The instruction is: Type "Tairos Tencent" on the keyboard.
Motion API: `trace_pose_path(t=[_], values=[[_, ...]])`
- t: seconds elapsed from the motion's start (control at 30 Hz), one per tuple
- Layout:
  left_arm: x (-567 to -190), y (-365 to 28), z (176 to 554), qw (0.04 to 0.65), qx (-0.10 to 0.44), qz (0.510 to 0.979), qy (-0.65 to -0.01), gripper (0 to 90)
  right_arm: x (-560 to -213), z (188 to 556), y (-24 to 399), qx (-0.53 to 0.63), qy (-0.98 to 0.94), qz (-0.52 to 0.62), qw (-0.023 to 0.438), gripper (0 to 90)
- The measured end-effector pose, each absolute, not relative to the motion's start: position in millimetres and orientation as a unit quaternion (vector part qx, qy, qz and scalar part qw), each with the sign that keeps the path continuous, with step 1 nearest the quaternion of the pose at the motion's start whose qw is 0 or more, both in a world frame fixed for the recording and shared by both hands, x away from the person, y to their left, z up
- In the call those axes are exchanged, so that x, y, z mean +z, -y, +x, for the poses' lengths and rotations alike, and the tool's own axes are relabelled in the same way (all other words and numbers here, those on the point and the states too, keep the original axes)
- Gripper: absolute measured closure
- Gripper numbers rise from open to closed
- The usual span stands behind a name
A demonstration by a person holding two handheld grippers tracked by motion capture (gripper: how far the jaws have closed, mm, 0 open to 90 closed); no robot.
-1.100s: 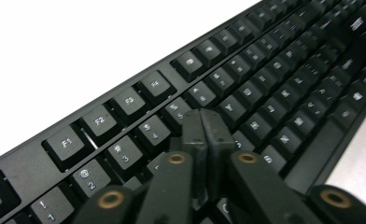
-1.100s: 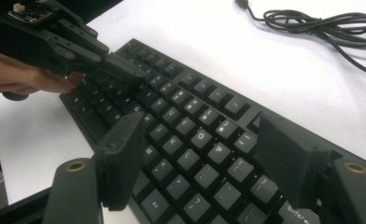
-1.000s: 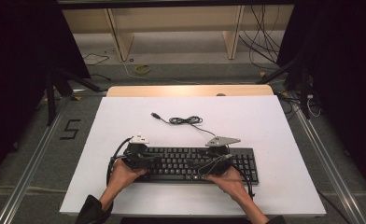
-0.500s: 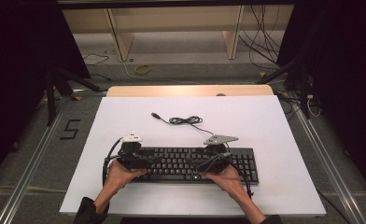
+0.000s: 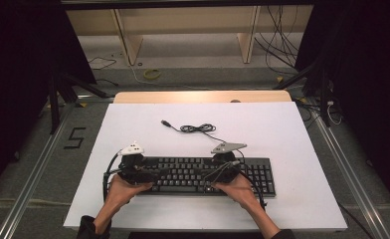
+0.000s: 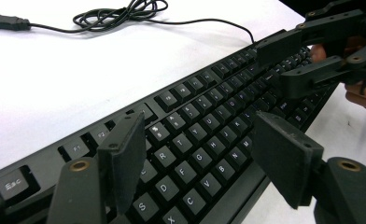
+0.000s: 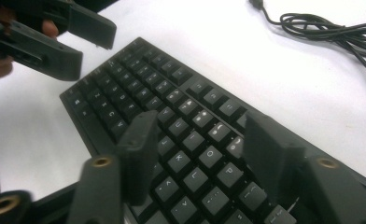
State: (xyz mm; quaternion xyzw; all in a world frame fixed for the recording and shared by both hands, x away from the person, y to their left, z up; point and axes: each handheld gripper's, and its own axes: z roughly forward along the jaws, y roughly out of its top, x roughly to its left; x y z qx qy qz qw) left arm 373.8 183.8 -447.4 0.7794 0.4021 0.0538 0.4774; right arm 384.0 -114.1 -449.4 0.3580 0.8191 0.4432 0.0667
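A black keyboard point(image 5: 193, 174) lies flat near the front of the white table point(image 5: 282, 134). Its thin cable point(image 5: 198, 128) is coiled behind it and ends in a loose plug point(image 5: 166, 123). My left gripper point(image 5: 148, 174) hovers over the keyboard's left end. Its jaws have just been opening and stand wide above the letter keys point(image 6: 200, 144), with nothing between the pads. My right gripper point(image 5: 210, 174) is over the keyboard's right half. Its jaws have just been closing but remain apart above the keys point(image 7: 200, 144), gripping nothing. Each gripper view shows the other gripper farther along the keyboard point(image 6: 307, 56) point(image 7: 64, 42).
The white table top has bare room behind and to both sides of the keyboard. A wooden strip point(image 5: 203, 96) runs along its far edge. Wooden shelf legs and loose cables point(image 5: 282, 55) lie on the floor beyond. A "5" mark point(image 5: 74, 138) is on the floor at left.
My left gripper has shifted slightly to the left at the keyboard's left end. The right hand and the keyboard have stayed in place.
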Motion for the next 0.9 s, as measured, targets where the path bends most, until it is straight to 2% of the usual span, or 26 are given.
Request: trace_pose_path(t=[0.63, 0.9], values=[[-451.6, -199.4, 366.5, 0.487, 0.059, 0.771, -0.407, 31.6, -462.2, 394.1, 97.4, 0.401, -0.843, 0.353, 0.069, 88.0], [-453.3, -203.4, 364.2, 0.491, 0.06, 0.768, -0.408, 31.7, -468.4, 396.0, 94.5, 0.382, -0.852, 0.352, 0.066, 90.0]])
